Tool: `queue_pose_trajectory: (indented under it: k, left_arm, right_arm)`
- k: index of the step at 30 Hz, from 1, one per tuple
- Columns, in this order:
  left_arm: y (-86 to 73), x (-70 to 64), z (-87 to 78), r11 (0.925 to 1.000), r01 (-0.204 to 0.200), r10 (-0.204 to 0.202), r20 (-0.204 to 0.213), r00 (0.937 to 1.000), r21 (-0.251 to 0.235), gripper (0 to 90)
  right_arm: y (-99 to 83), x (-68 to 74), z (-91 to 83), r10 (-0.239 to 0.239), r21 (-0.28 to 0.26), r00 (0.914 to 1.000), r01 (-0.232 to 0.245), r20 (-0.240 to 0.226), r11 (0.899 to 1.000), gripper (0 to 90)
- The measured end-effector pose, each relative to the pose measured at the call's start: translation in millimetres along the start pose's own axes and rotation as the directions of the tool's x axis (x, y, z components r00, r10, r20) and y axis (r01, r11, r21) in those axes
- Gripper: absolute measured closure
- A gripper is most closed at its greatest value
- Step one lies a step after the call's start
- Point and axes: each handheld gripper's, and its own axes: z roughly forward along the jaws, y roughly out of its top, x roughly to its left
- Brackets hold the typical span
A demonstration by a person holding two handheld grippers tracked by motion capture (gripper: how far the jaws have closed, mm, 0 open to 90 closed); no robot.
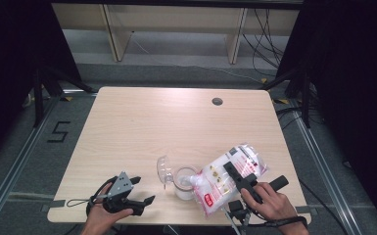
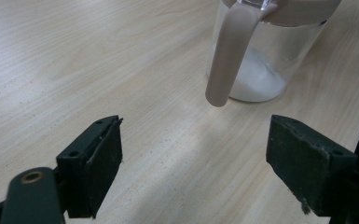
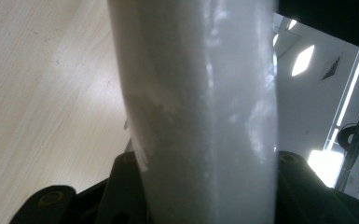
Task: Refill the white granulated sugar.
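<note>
On the pale worktop (image 1: 142, 122), toward the lower middle of the high view, we watch a bag of white granules (image 1: 227, 178) tipped mouth-down over a clear jar (image 1: 185, 182) — a pour, we judge, already under way, with a little white heaped at the jar's bottom. The right tongs (image 1: 231, 172) are clenched on the bag. The left tongs (image 1: 142, 192) hang released at lower left. Next we need a steady tilt, mouth kept over the rim.

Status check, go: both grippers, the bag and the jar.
Right gripper shut on bag, tilted over jar. Left gripper open, empty. White powder in jar. Lid open.
</note>
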Motion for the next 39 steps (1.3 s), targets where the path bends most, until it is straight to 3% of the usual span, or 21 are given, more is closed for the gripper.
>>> queue_pose_trajectory:
  k: [16,19,20,24,39]
  left_arm:
    - [-0.1,0.0,0.0,1.0000,0.000,0.000,-0.001,1.0000,-0.001,18.1]
    - [0.4,1.0,0.3,0.9998,-0.021,0.021,0.002,0.9998,-0.002,18.1]
    - [0.0,0.1,-0.1,1.0000,-0.001,0.001,0.000,1.0000,0.001,18.1]
    - [-0.4,0.7,0.3,0.9999,0.011,-0.011,-0.001,0.9999,-0.010,18.2]
    - [-0.5,0.5,0.0,1.0000,0.006,-0.006,-0.001,1.0000,-0.008,18.2]
  right_arm:
    - [-0.3,-0.7,0.3,0.013,-0.003,0.9999,-0.013,-0.011,1.000,64.1]
    - [-0.6,-0.4,1.0,0.012,-0.008,0.9999,-0.012,-0.008,1.000,64.1]
    - [-0.7,0.0,1.2,0.010,-0.007,0.9999,-0.010,-0.008,1.000,64.1]
    - [-0.7,0.6,1.4,0.017,-0.006,0.9998,-0.017,-0.014,1.000,64.1]
    - [-2.6,0.4,1.4,0.015,0.006,0.9998,-0.015,-0.014,1.000,64.1]
